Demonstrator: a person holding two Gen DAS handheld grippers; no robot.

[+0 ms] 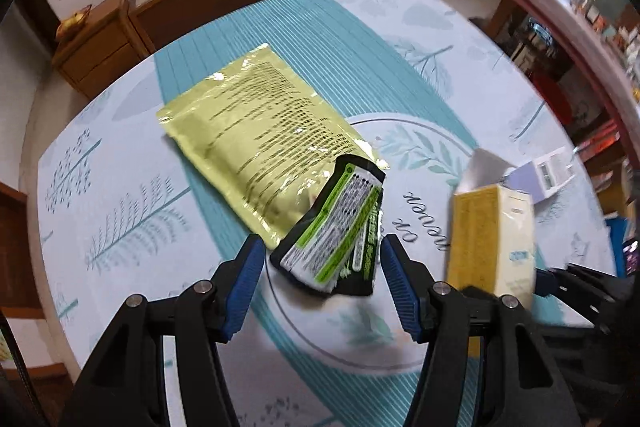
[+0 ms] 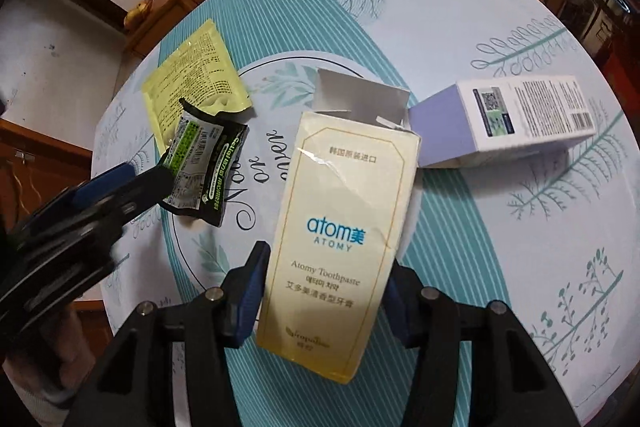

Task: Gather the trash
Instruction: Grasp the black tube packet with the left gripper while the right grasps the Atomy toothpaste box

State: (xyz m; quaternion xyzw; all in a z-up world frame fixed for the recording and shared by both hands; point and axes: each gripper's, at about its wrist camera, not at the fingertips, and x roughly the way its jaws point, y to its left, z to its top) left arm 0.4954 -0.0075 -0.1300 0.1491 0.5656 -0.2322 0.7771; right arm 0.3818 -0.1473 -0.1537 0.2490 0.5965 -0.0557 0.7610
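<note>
**Round counter, two pieces of trash between the jaws**

Wooden cabinets and a cluttered shelf ring a round counter point(image 1: 120, 163) under a pale cloth printed with teal leaves.

Left view: the left hand-held gripper point(image 1: 322, 261) points down over a black-and-green wrapper point(image 1: 334, 227). Its blue pads stand partly open on either side of the wrapper's near end, with a gap on both sides. The wrapper lies on the counter, its far end overlapping a yellow pouch point(image 1: 256, 131) that stretches away toward 11 o'clock.

Right view: the right hand-held gripper point(image 2: 326, 289) straddles the near end of a cream toothpaste box point(image 2: 344, 223), pads at a middling width against or just beside the box's long edges; whether they press on it cannot be told. The box's flap is open at 12 o'clock. A lilac box point(image 2: 508, 123) lies on its side at 2 o'clock, just beside that flap. The wrapper point(image 2: 200, 171) and pouch point(image 2: 188, 83) sit at 10 o'clock, with the left hand-held gripper point(image 2: 132, 187) at the wrapper.
</note>
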